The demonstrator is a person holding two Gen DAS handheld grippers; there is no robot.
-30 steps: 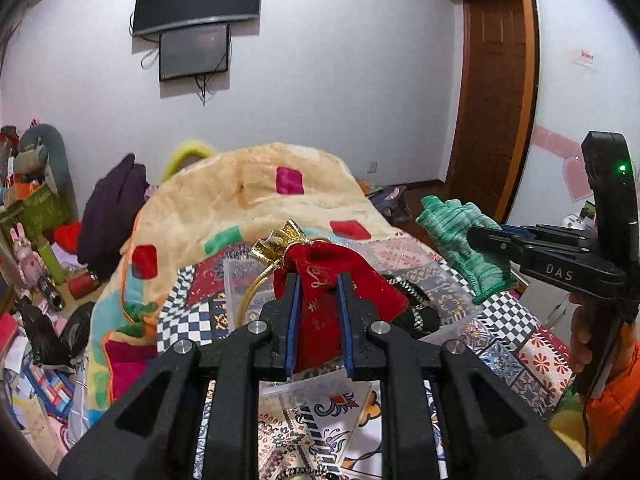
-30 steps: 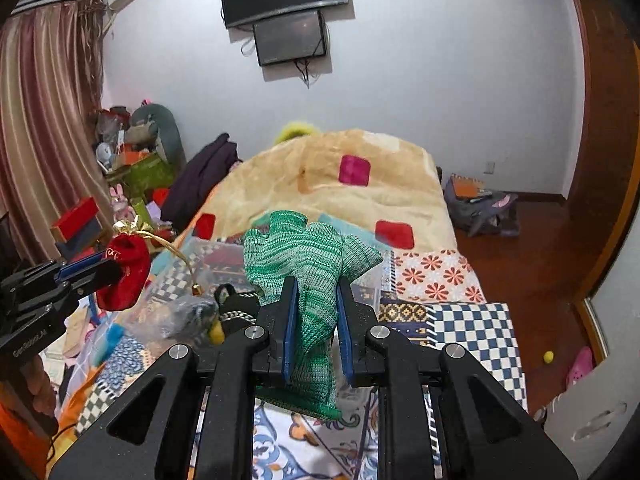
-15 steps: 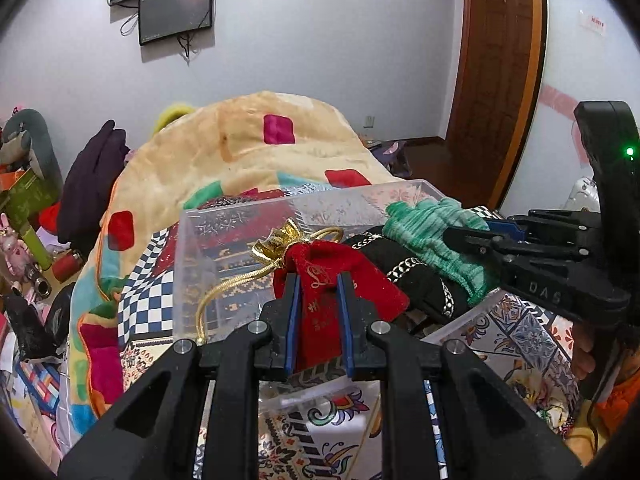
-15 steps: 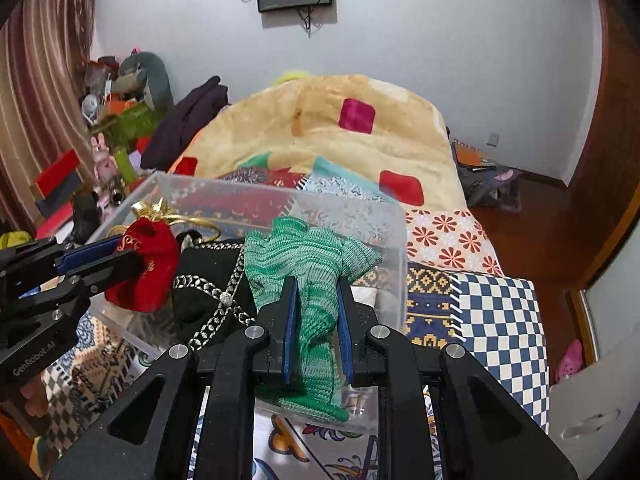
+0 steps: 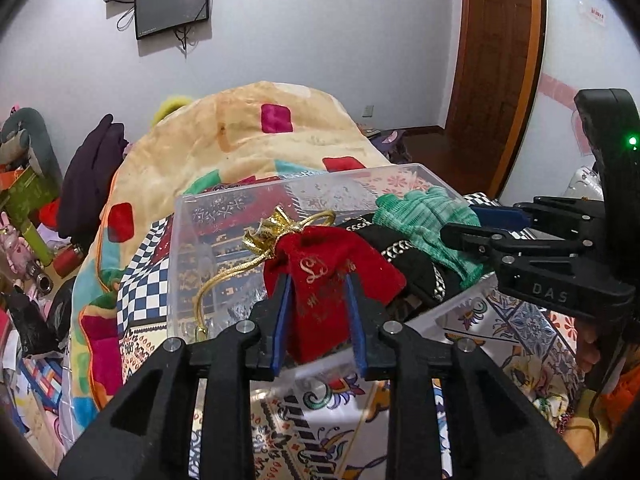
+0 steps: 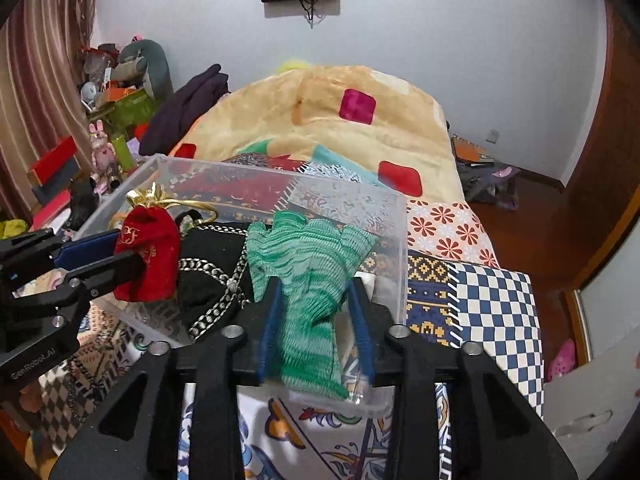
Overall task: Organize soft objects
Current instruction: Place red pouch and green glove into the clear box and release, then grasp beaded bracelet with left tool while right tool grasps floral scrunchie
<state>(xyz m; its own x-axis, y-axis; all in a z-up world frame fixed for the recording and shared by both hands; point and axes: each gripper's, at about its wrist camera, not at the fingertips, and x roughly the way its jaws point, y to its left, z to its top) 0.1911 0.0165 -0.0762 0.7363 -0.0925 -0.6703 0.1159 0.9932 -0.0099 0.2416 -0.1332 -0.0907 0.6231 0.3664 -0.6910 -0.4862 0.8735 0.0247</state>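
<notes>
A clear plastic bin (image 5: 188,240) (image 6: 396,240) stands on the patterned bed cover. My left gripper (image 5: 318,304) has its jaws spread wider than before around a red velvet pouch (image 5: 328,276) (image 6: 146,252) with a gold drawstring, which rests over the bin's near edge. My right gripper (image 6: 314,312) has its jaws spread around a green knitted glove (image 6: 308,276) (image 5: 424,220), which hangs over the bin's near edge. A black pouch with silver trim (image 6: 212,272) (image 5: 412,272) lies in the bin between them.
A beige blanket with coloured squares (image 5: 240,140) is heaped behind the bin. Toys and boxes (image 6: 112,120) crowd the left side. A wooden door (image 5: 496,60) and bare floor are on the right. Screens (image 5: 172,4) hang on the wall.
Both grippers came down to the bin with their items. Their jaws have widened since half a second ago, and the pouch and glove now rest on the bin.
</notes>
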